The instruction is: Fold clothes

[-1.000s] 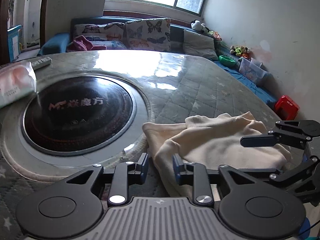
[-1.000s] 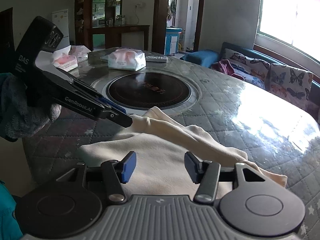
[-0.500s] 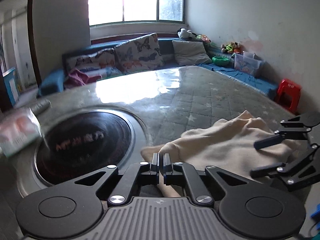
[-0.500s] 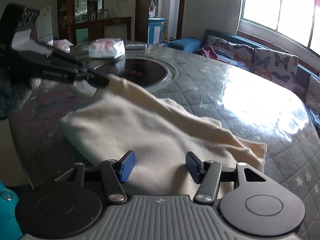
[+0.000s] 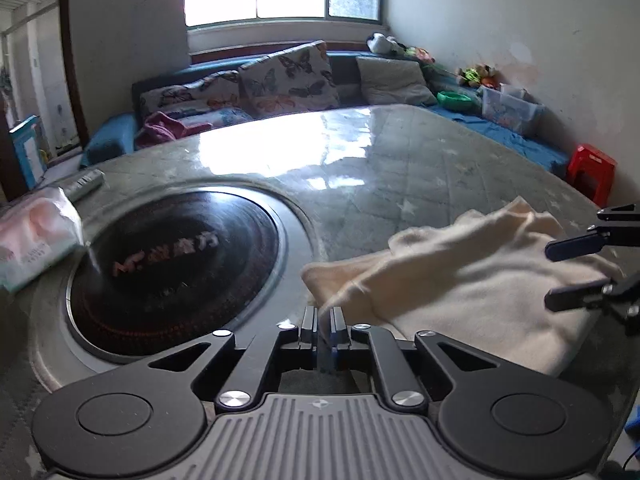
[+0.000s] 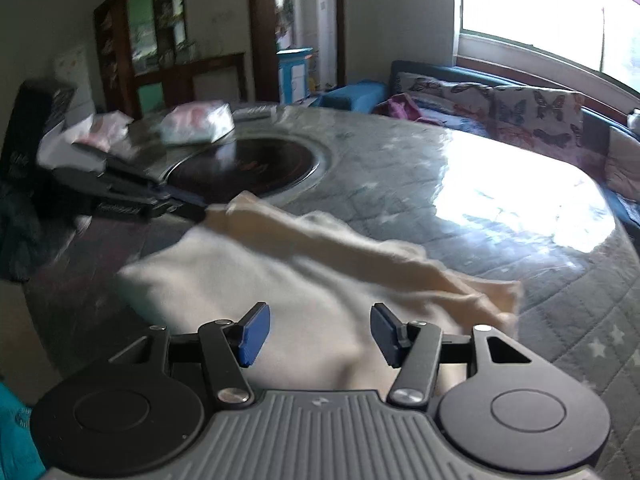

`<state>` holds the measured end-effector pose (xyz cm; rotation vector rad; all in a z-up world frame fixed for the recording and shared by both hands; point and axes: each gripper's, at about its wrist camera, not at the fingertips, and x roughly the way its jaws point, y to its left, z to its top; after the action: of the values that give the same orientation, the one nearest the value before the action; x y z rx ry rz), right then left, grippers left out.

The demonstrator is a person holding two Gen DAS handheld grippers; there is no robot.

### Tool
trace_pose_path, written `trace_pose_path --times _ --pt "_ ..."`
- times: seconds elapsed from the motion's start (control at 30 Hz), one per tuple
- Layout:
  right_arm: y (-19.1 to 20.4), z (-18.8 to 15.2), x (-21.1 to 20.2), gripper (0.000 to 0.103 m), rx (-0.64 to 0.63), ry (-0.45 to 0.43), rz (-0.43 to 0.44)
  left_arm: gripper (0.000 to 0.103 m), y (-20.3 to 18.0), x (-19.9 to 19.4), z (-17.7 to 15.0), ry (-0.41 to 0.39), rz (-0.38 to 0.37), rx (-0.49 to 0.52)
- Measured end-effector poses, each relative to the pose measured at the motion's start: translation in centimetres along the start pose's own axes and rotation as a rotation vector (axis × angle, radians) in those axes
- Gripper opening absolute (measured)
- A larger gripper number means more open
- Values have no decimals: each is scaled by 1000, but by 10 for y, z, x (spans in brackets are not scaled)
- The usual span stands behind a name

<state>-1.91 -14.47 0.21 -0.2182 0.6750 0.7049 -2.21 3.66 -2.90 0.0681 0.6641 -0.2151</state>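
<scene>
While I hold on: my left fingers (image 5: pixel 323 322) pinch a corner of the cream cloth (image 5: pixel 472 280).
Right fingers (image 6: pixel 318 330): spread wide above the cloth.
Cloth: rumpled on the worktop (image 5: pixel 360 168).
Danger: thin pinch, corner may slip out; pulling may bunch it.

A big round table (image 5: pixel 400 168) under a glossy quilted grey cover carries a dark inset hotplate (image 5: pixel 172 264), a cream garment (image 6: pixel 280 280) near its edge, tissue packs (image 6: pixel 198 122) and a remote (image 5: pixel 82 184).
</scene>
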Motion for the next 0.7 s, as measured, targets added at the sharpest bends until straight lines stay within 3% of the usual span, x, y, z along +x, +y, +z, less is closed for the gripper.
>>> trace_pose_path --times 0.13,0.23,0.37,0.7 --pt "-24 8 5 51 56 -10 -45 9 -2 -7 7 -26 -14 -16" --pt "-43 10 12 45 102 -4 -77 9 -16 -7 12 -34 -65 2" --pt "-70 6 22 38 194 17 -109 9 -30 10 15 -5 -112 10" --pt "-89 2 5 36 225 -28 -208 9 -50 49 24 50 -180 -13"
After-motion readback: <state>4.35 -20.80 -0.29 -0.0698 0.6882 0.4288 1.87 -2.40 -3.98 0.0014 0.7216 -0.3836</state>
